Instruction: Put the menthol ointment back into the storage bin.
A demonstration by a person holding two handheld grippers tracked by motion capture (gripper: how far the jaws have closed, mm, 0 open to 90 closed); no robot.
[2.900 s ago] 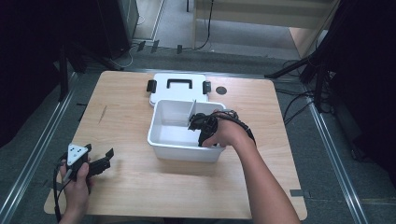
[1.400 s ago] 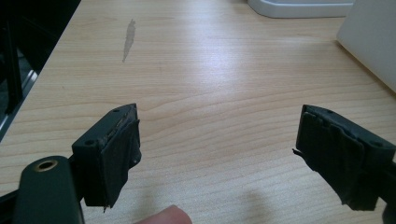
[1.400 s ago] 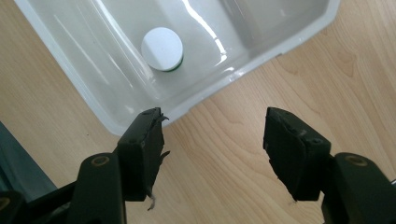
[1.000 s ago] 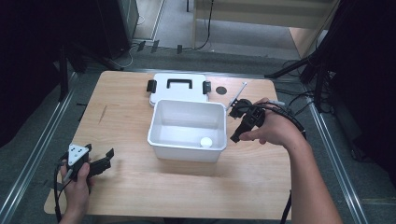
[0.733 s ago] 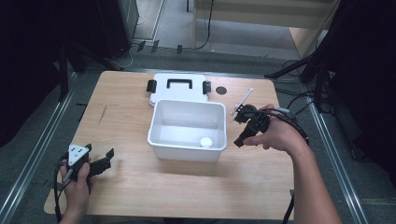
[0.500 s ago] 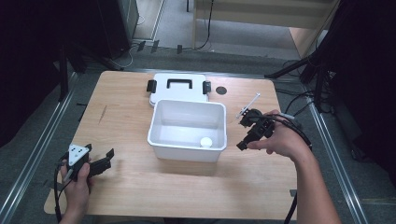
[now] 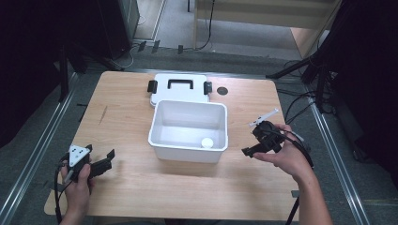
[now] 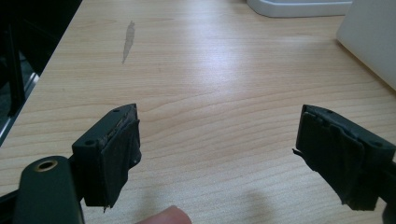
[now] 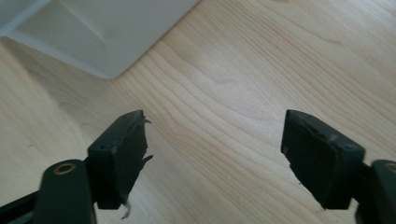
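A white open box [image 7: 162, 140] stands mid-table, and a small white round piece [image 7: 207, 142] lies on its floor near the front right corner. To the right of the box, my right gripper [image 7: 252, 142] is held low over the wood, open, with nothing between its jaws. In the right gripper view the right gripper [image 9: 217, 128] faces bare table, with a corner of the box [image 9: 107, 32] at upper left. My left gripper [image 7: 109, 159] rests open near the front left corner. Its own view shows the left gripper [image 8: 219, 126] with wood between the jaws.
The box's white lid [image 7: 178, 96], with a black handle and side latches, lies flat behind the box. A small dark disc [image 7: 222, 90] sits to the lid's right. A thin white stick [image 7: 263, 117] shows just beyond the right hand. Dark floor and cables surround the table.
The right gripper has come out of the box, moving right and then toward the front. The white round piece stays on the box floor. The left gripper has not moved.
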